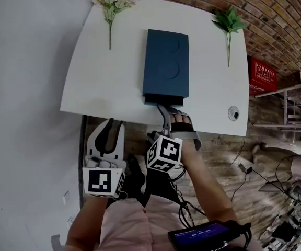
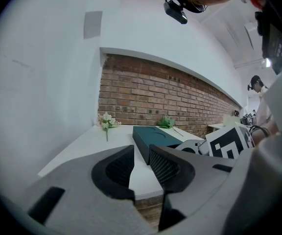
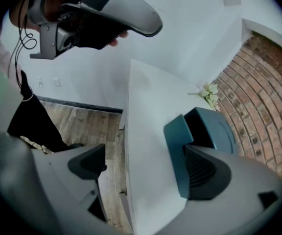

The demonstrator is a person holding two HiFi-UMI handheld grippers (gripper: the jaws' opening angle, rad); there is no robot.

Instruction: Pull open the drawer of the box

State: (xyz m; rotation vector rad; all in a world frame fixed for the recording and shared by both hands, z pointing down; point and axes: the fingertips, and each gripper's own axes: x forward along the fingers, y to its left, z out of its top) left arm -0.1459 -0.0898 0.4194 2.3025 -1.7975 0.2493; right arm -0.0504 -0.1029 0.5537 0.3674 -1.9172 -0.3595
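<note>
Right gripper (image 3: 146, 168) gapes wide, gripping nothing, one jaw beside the teal box's (image 3: 222, 126) part-open drawer (image 3: 176, 133); left gripper (image 2: 141, 163), narrowly parted, is empty.

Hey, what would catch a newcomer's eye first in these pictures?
The dark blue box in the middle of the white table, its drawer slightly out toward the near edge. The right gripper stands open at the drawer's front; a flower sprig and a green sprig lie at the far corners.
</note>
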